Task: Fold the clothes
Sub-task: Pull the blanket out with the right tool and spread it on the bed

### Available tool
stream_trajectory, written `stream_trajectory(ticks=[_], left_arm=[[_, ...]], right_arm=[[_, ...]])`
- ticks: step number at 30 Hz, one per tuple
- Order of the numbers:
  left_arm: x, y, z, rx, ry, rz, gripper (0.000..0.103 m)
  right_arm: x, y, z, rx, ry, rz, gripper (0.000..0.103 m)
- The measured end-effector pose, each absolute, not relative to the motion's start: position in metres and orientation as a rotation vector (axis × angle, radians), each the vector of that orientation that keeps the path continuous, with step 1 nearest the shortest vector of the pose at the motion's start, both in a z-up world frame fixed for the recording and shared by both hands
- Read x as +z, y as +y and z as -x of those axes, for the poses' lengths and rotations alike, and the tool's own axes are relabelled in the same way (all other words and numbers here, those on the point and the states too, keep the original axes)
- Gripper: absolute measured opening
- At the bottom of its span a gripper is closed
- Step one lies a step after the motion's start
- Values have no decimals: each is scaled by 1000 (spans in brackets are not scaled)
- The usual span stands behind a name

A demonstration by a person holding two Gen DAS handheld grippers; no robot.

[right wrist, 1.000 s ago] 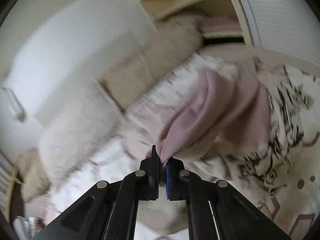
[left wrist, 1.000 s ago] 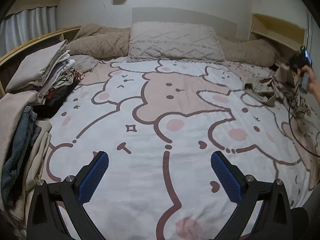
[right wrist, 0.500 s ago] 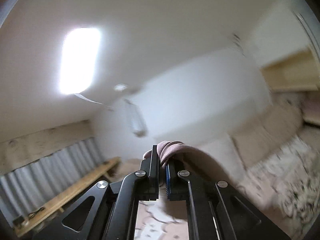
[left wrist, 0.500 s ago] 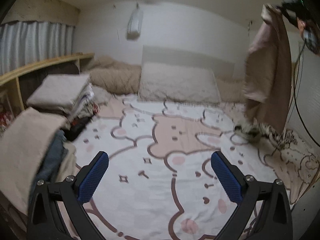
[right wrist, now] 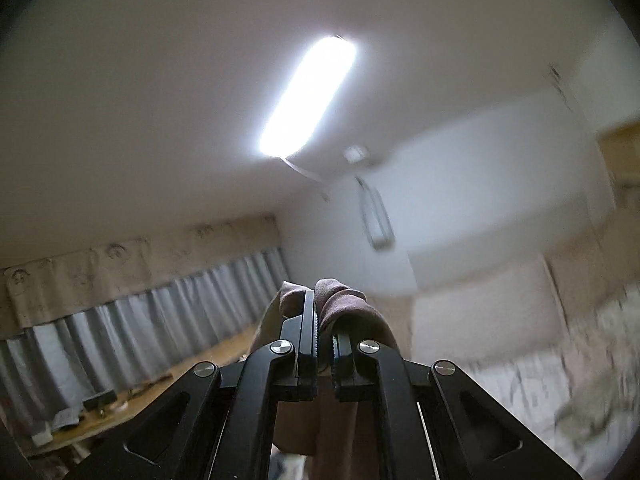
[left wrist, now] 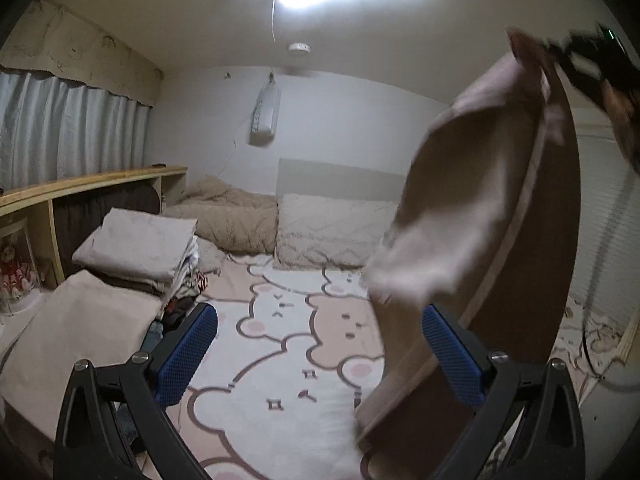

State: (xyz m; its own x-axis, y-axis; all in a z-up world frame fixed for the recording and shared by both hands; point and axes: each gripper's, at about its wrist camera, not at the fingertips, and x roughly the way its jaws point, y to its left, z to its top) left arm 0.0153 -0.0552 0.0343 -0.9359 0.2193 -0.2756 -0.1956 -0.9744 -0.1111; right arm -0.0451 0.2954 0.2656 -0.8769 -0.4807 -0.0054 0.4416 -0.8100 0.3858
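A pinkish-beige garment (left wrist: 480,216) hangs in the air at the right of the left wrist view, held high by my right gripper (left wrist: 560,50) at the top right corner. Its lower edge dangles just above the bed. In the right wrist view the right gripper (right wrist: 323,332) is shut on a bunched fold of the garment (right wrist: 340,304), which drapes down below the fingers. My left gripper (left wrist: 320,356) stands open above the bed, empty, with its right finger (left wrist: 450,354) close in front of the hanging cloth.
The bed has a bear-print sheet (left wrist: 296,360). Stacks of folded clothes (left wrist: 136,244) lie along its left side by a wooden shelf (left wrist: 88,188). A pillow (left wrist: 332,232) and a bunched blanket (left wrist: 236,216) lie at the head. Patterned clothes (right wrist: 592,400) lie at the right.
My right gripper has lifted the garment off the pile and swung it up and toward the middle of the bed. My left gripper has risen and tilted up, staying open.
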Motion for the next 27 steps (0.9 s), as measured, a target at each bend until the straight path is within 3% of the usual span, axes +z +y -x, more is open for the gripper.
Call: stream_trajectory(ticks=[7, 13, 15, 22, 24, 27], left_arm=[[-18, -14, 1, 2709, -10, 610, 103], [-66, 67, 26, 2500, 83, 770, 100], [-82, 94, 35, 2448, 115, 819, 87], [-139, 149, 85, 2347, 177, 1038, 70], [-158, 153, 95, 2312, 169, 1124, 55], [-178, 158, 100, 2281, 181, 1214, 53]], right_arm=[[87, 373, 48, -2866, -783, -726, 6], [-48, 425, 41, -2977, -797, -1260, 6], [-72, 426, 36, -2981, -782, -1366, 6], [-118, 446, 18, -3003, -736, -1505, 6], [-127, 457, 15, -3005, -740, -1530, 6], [-138, 468, 11, -2995, -765, -1572, 6]])
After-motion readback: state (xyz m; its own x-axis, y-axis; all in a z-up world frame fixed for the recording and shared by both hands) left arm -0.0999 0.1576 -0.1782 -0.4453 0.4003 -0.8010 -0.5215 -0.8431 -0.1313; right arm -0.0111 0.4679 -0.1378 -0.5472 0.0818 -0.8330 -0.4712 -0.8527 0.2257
